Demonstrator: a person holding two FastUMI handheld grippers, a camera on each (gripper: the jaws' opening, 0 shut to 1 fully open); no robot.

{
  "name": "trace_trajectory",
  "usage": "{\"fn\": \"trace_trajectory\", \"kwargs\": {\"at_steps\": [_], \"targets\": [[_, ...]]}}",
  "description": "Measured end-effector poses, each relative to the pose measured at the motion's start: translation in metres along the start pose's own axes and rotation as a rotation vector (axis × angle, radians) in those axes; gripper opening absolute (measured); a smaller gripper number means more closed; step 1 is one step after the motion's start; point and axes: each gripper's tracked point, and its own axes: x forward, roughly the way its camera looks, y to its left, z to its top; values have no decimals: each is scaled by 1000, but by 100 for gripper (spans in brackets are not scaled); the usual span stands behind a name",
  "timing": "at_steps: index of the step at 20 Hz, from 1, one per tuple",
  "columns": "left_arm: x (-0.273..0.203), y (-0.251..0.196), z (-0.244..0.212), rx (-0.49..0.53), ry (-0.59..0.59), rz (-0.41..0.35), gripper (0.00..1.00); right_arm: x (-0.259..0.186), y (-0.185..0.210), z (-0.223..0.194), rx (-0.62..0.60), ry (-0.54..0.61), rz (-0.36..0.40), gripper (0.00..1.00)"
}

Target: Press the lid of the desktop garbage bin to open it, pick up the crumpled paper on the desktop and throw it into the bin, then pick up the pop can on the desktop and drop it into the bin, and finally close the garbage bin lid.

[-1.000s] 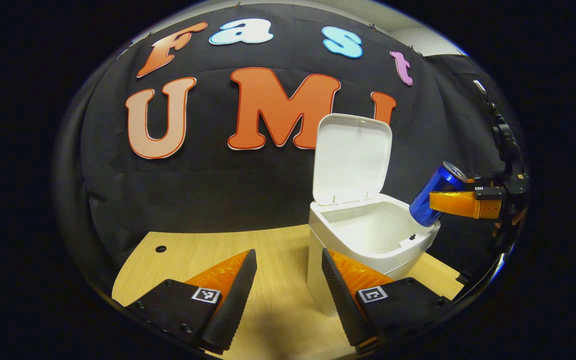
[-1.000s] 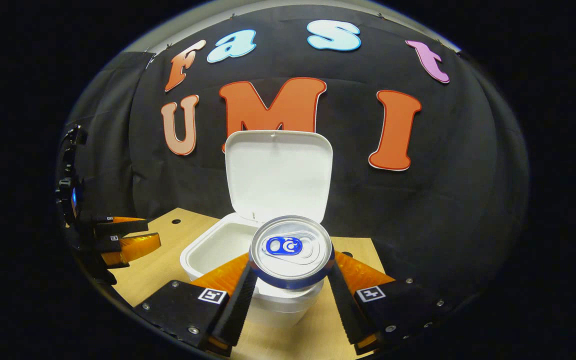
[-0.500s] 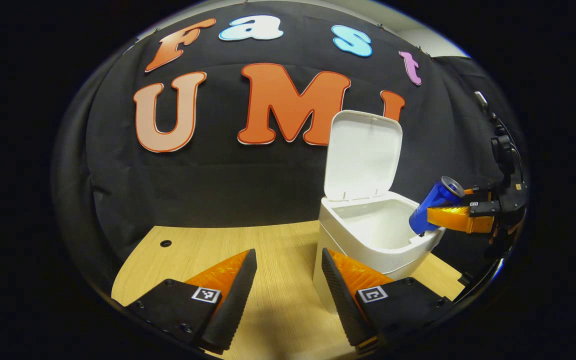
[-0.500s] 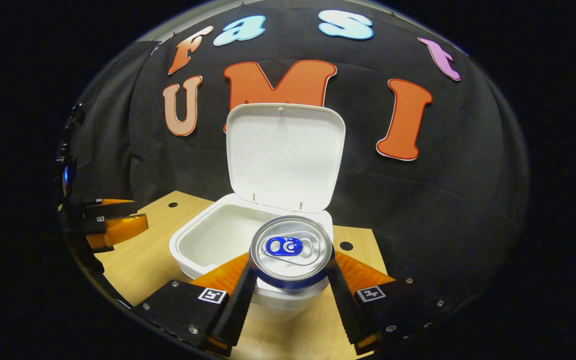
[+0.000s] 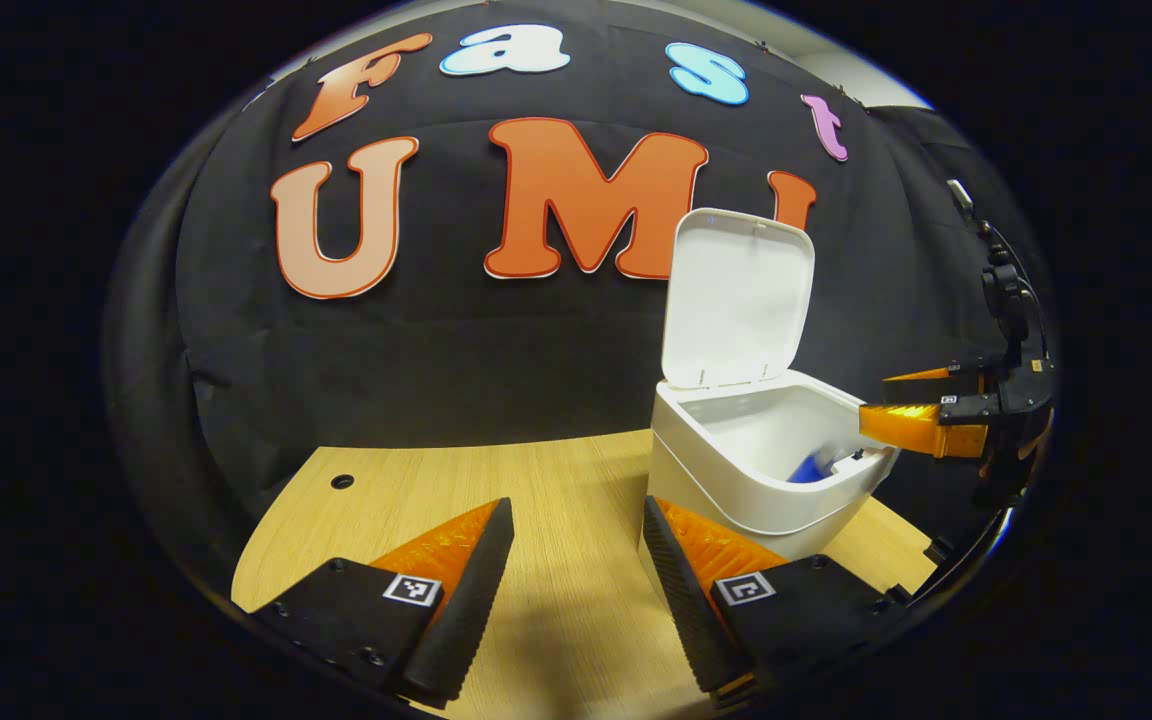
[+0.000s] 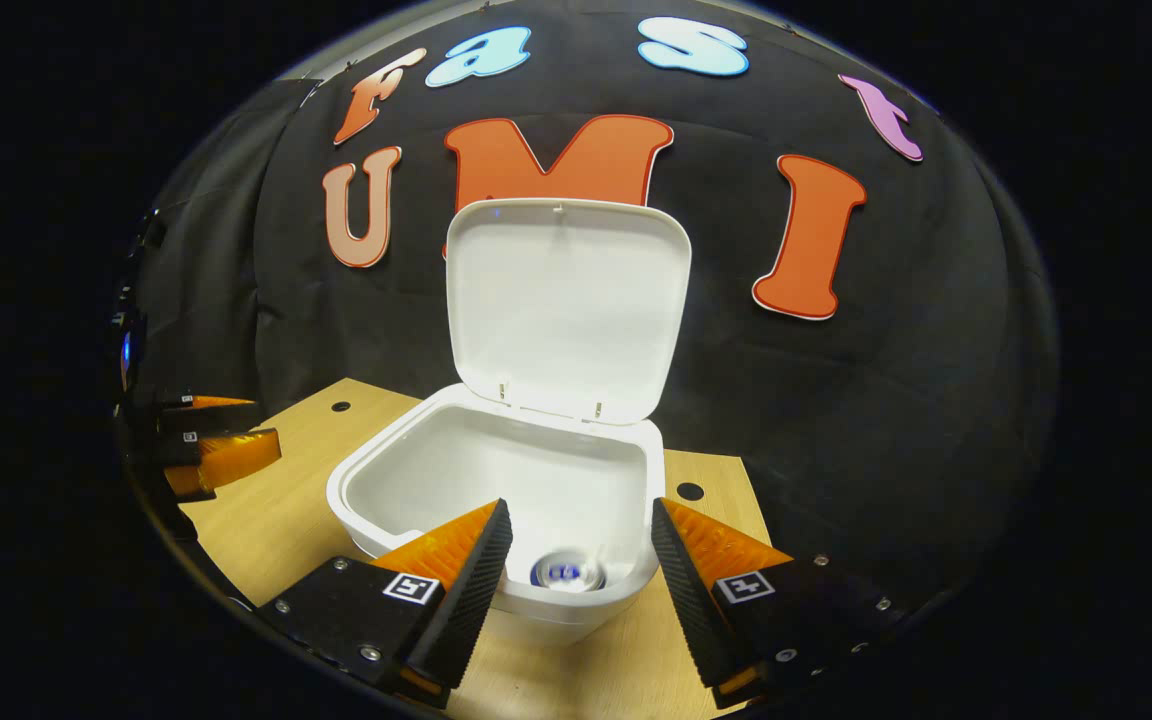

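The white desktop bin (image 6: pixel 376 478) (image 5: pixel 736 500) stands on the wooden desk with its lid (image 6: pixel 566 300) (image 5: pixel 736 295) raised upright. A blue pop can (image 6: pixel 566 572) (image 5: pixel 814 467) is inside the bin, near the front wall, blurred as it falls. My right gripper (image 6: pixel 576 555) hangs open just above the bin's near rim, nothing between its fingers; in the left gripper view it (image 5: pixel 911 400) sits at the bin's right edge. My left gripper (image 5: pixel 576 555) is open and empty over the desk, left of the bin; the right gripper view catches it (image 6: pixel 221 435) at far left.
The wooden desk (image 5: pixel 536 490) stretches left of the bin, with a small round hole (image 5: pixel 342 481) near its back edge. Two more holes (image 6: pixel 340 407) (image 6: pixel 690 491) show beside the bin. Black cloth wall stands close behind the bin.
My right gripper opened and let go of the pop can, which dropped from between the fingers into the bin. The left gripper drifted slightly away from the bin.
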Motion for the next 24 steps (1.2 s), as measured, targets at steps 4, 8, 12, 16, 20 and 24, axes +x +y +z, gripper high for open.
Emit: {"fn": "trace_trajectory", "kwargs": {"at_steps": [4, 8, 12, 16, 20, 24], "targets": [[-6, 4, 0, 12, -2, 10, 83, 2, -2, 23, -37, -51, 0, 86], [-14, 12, -2, 25, -7, 31, 83, 3, -1, 61, -80, -122, 5, 86], [-23, 22, -7, 28, -1, 63, 83, 6, 0, 104, -114, -191, 2, 86], [-34, 38, -11, 23, -2, 105, 83, 8, 5, 153, -145, -278, 17, 86], [-43, 55, -14, 7, 0, 144, 84, 18, 3, 193, -180, -327, -16, 86], [-52, 81, -15, -4, 0, 190, 83, 34, 7, 225, -167, -343, -29, 86]]}}
